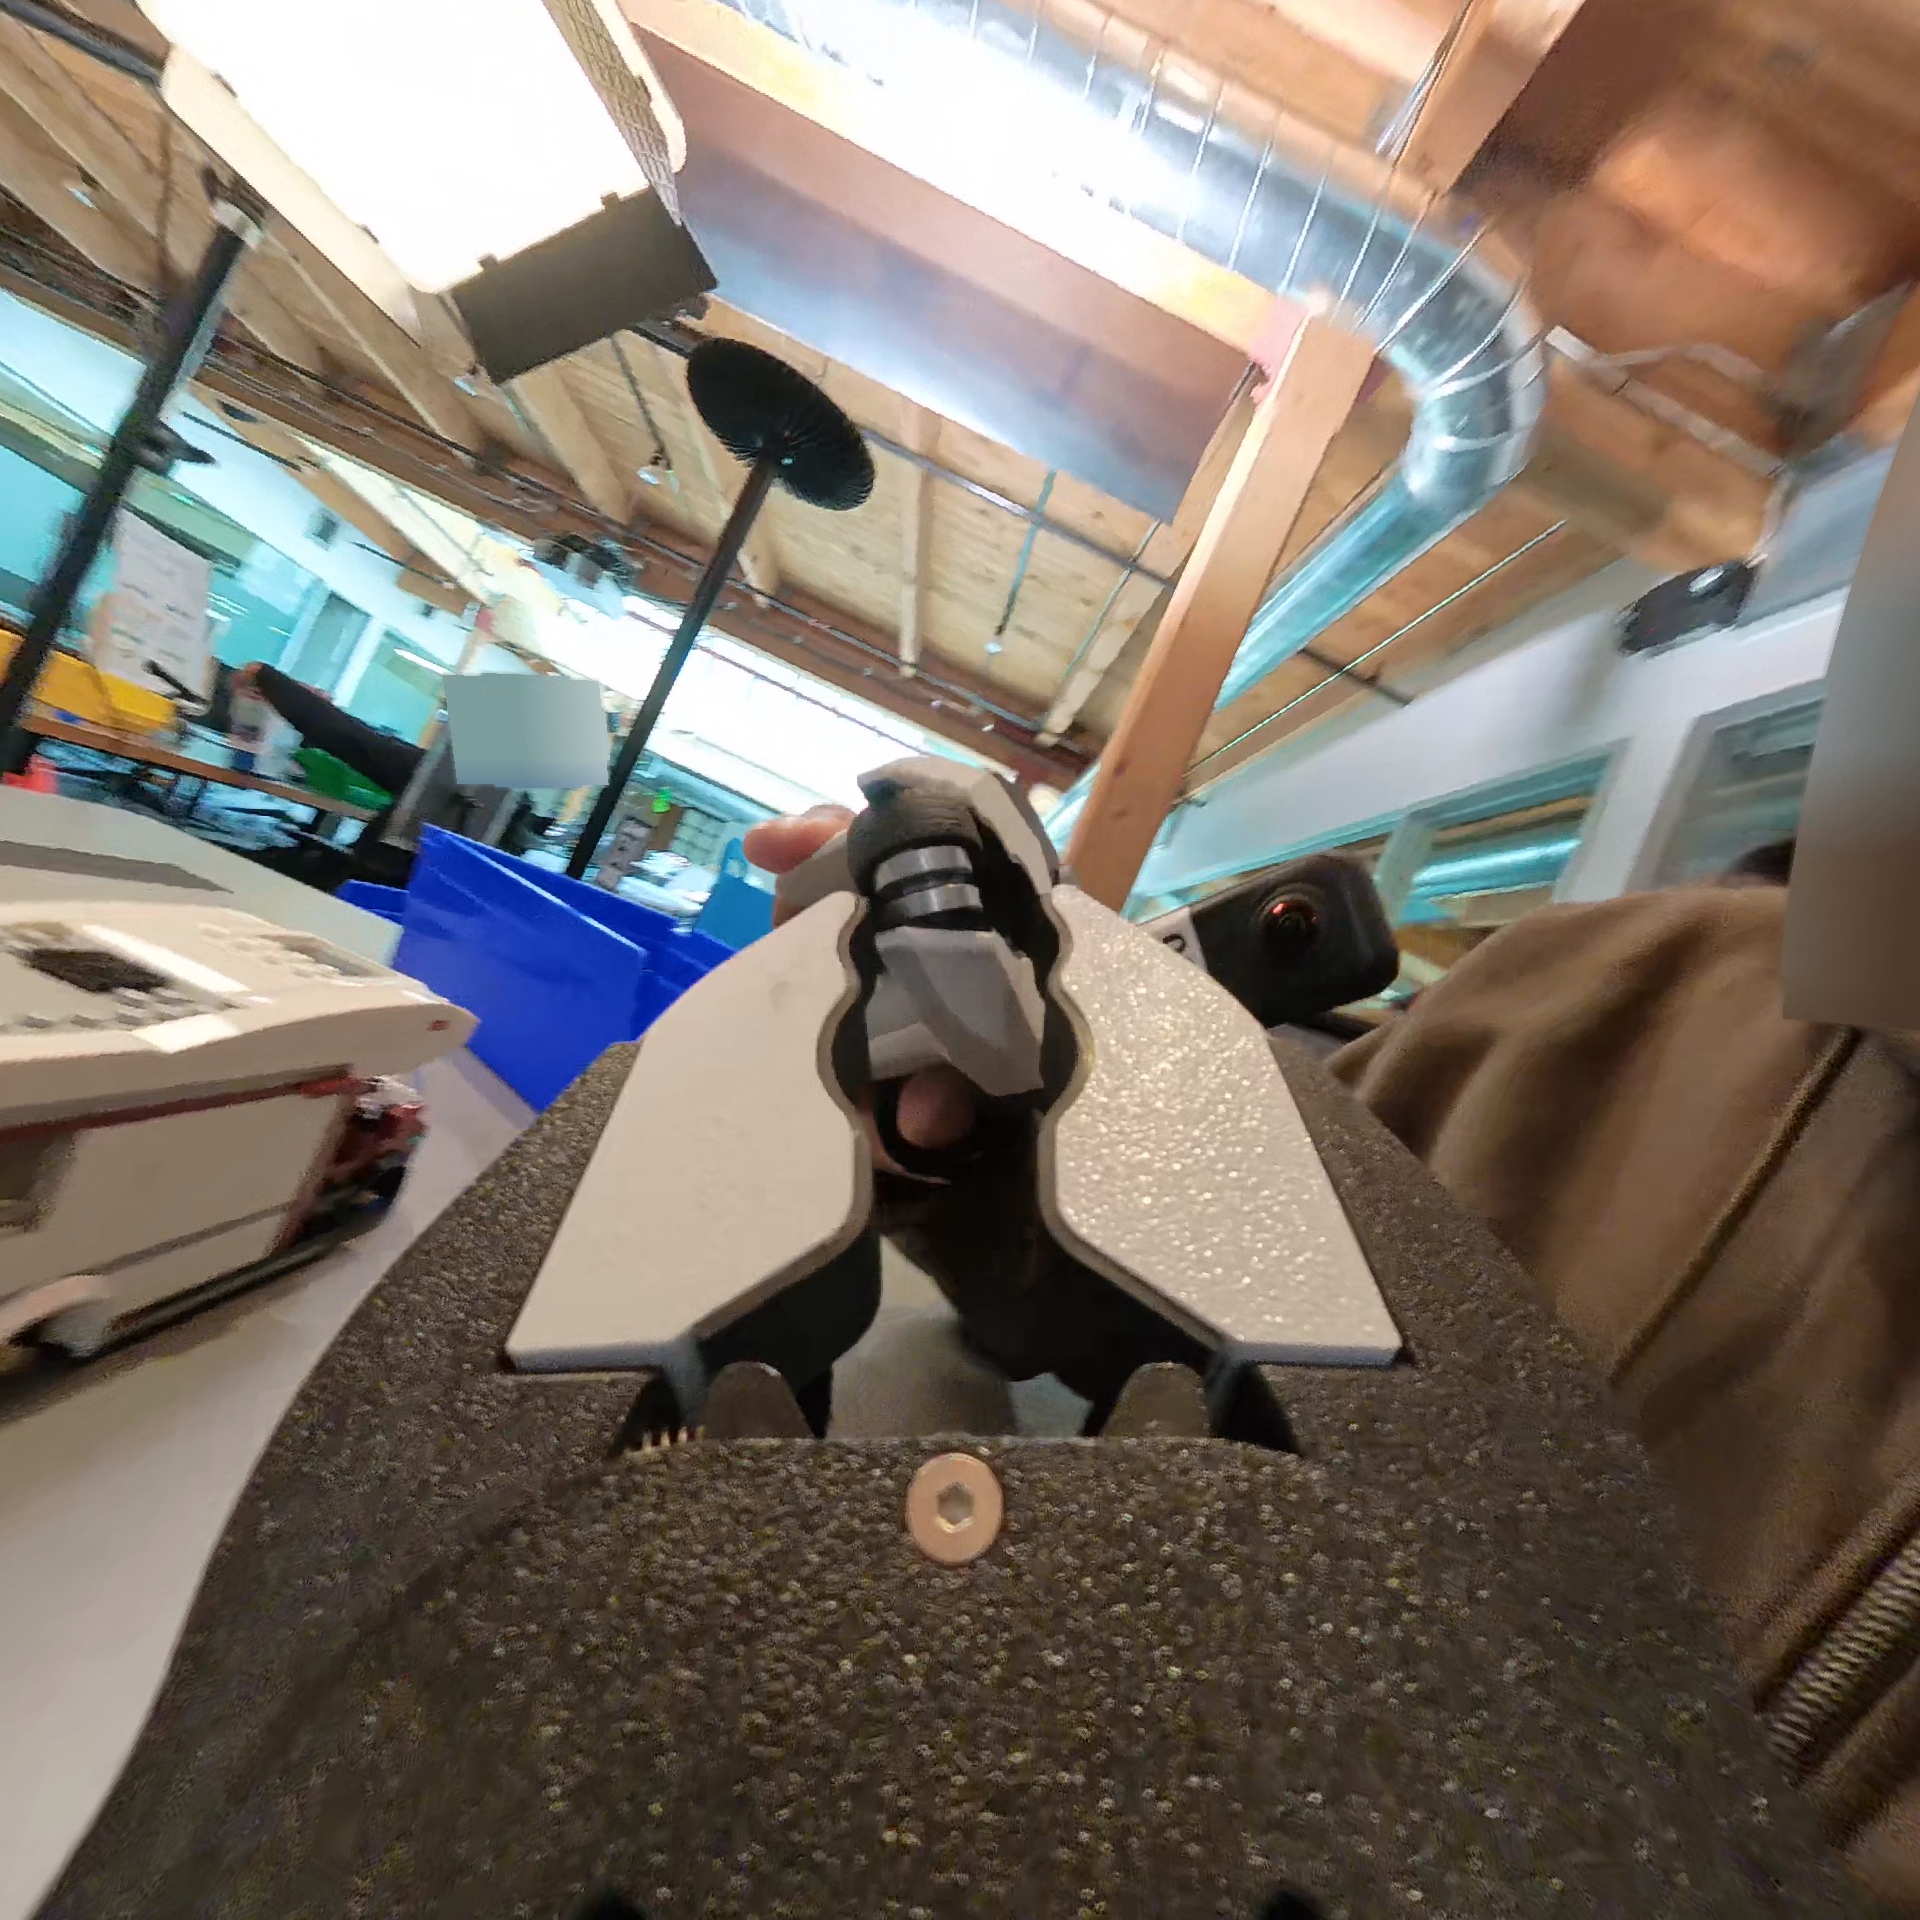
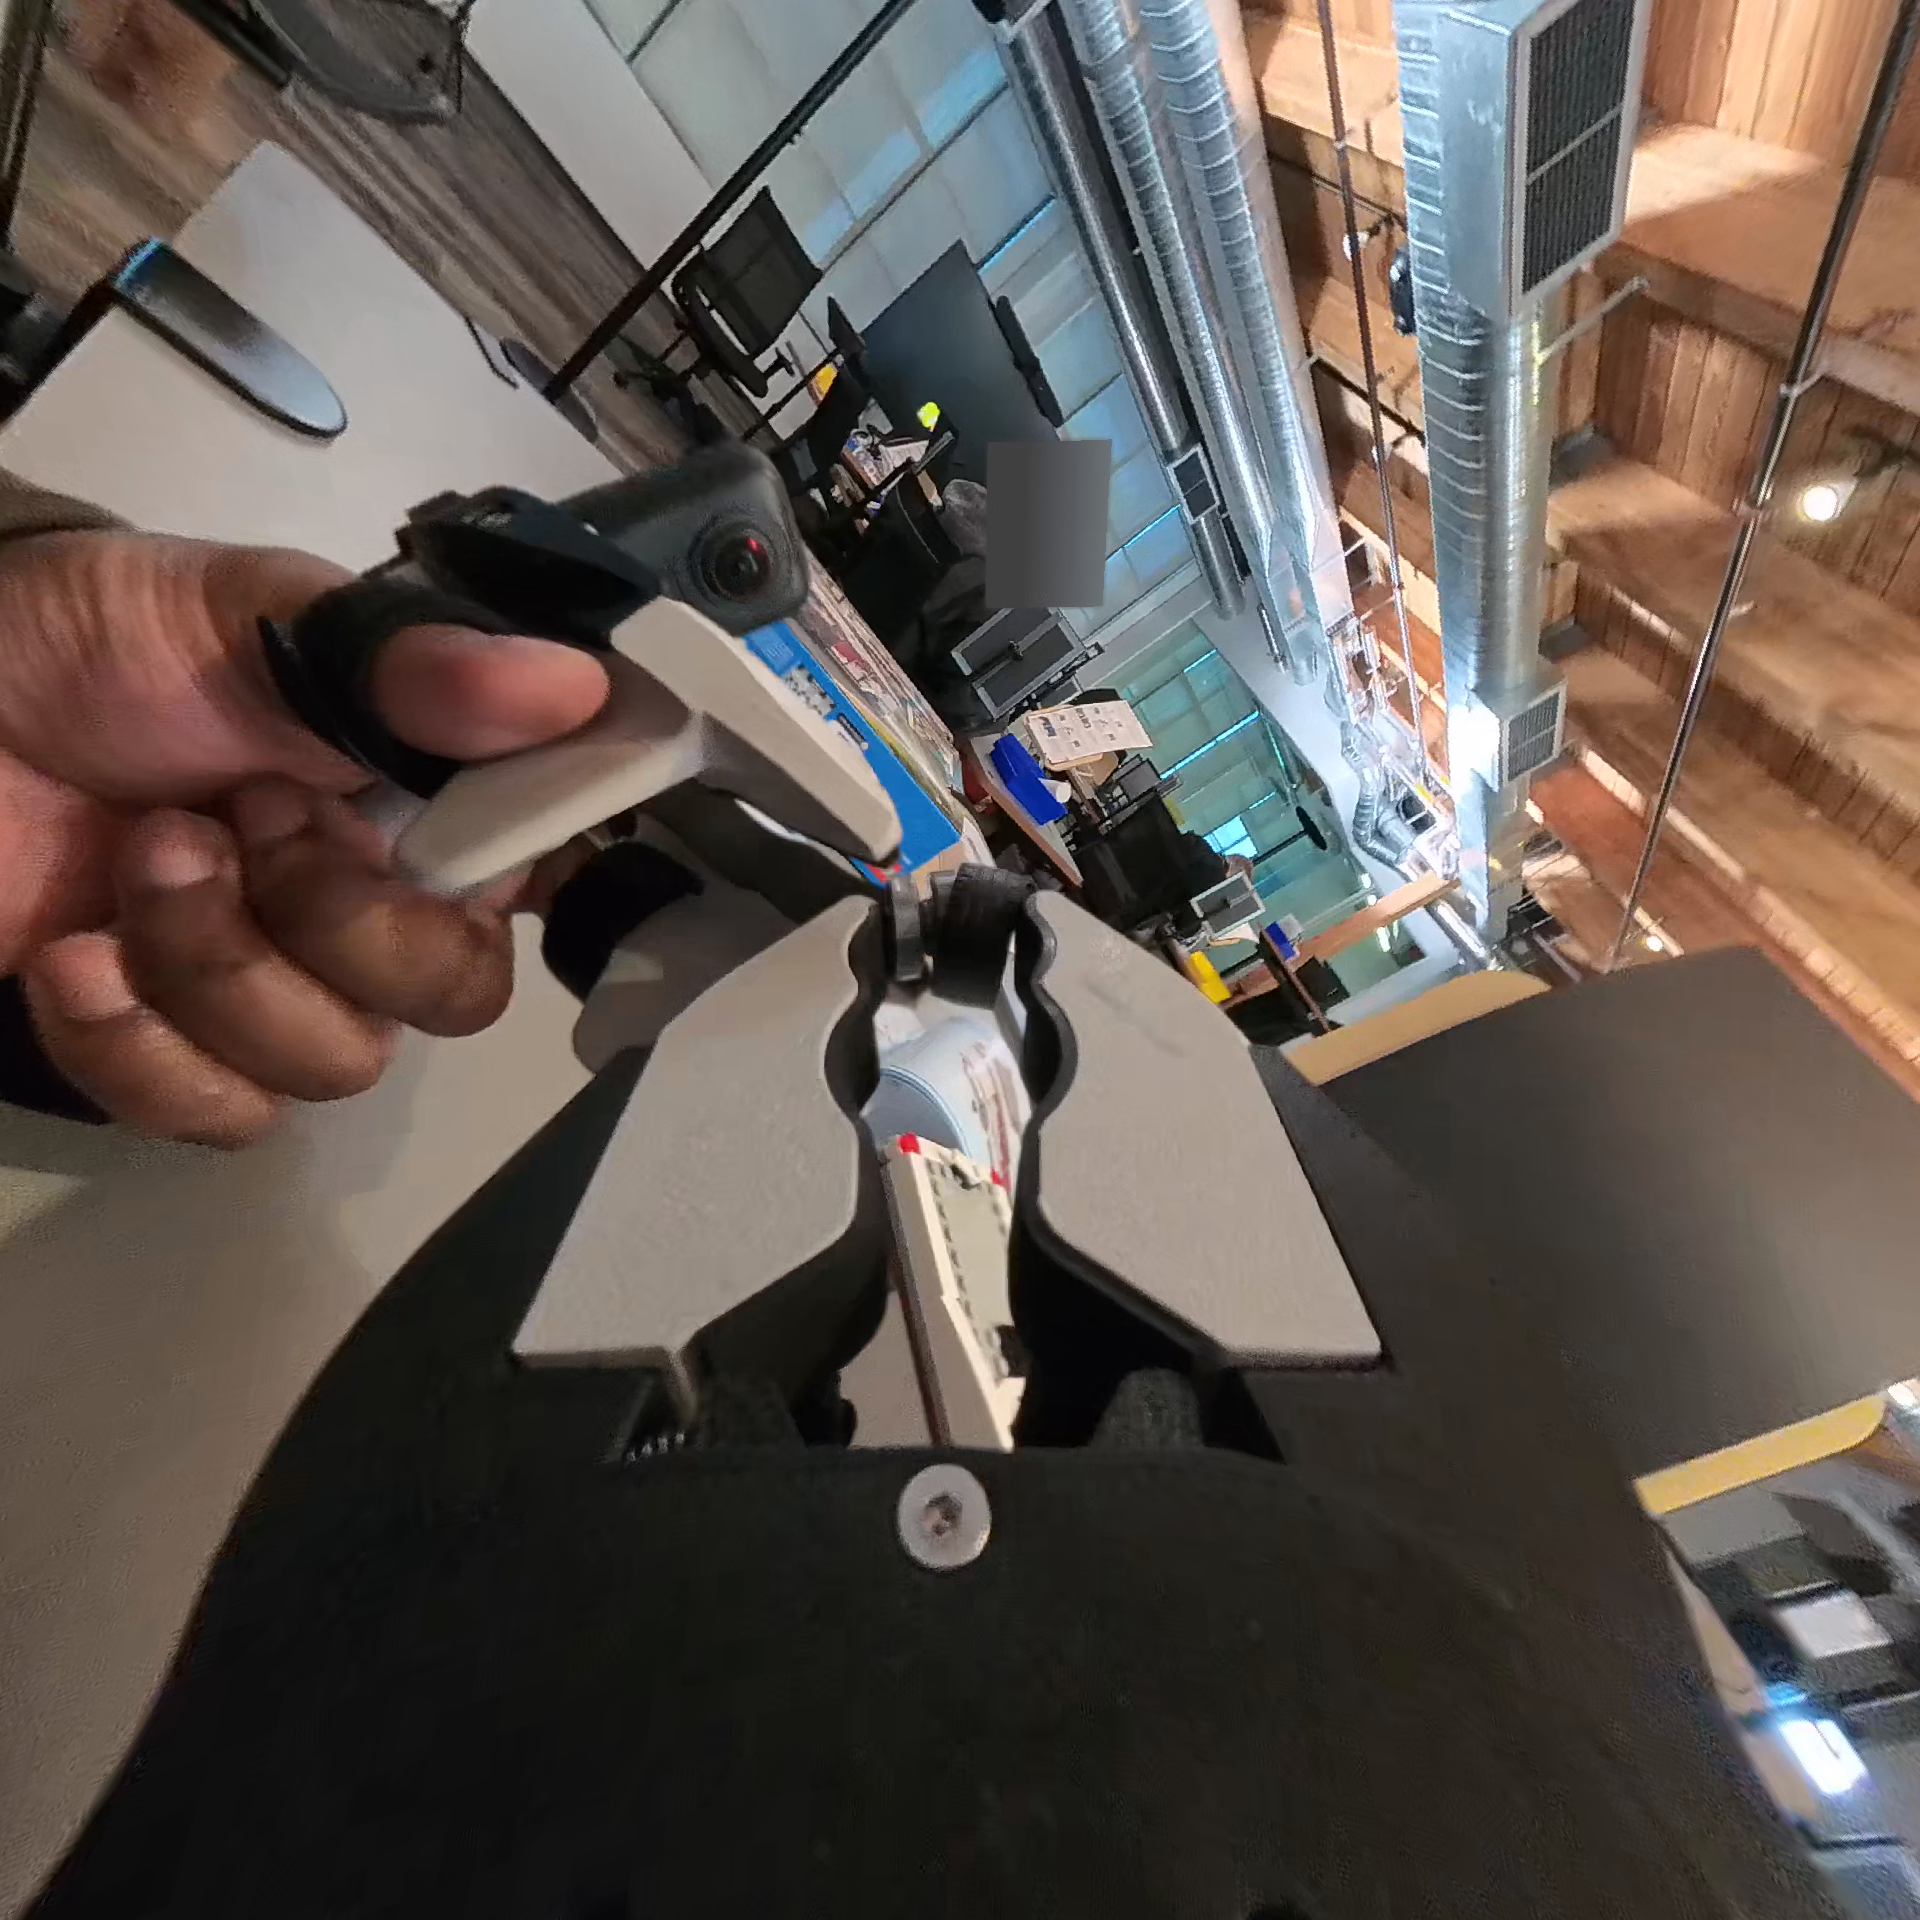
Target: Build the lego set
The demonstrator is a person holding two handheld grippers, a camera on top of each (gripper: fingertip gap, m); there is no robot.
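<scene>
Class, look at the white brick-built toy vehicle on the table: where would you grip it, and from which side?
Probably mid-body, across the long flat side walls of the toy vehicle, coming down from above: it sits upright with its underside on the table, so a grip from below is blocked.

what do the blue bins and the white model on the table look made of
blue bins: likely moulded plastic, smooth even colour, slight sheen. white model: probably plastic toy bricks, studded top and brick seams, though blurred.
</scene>
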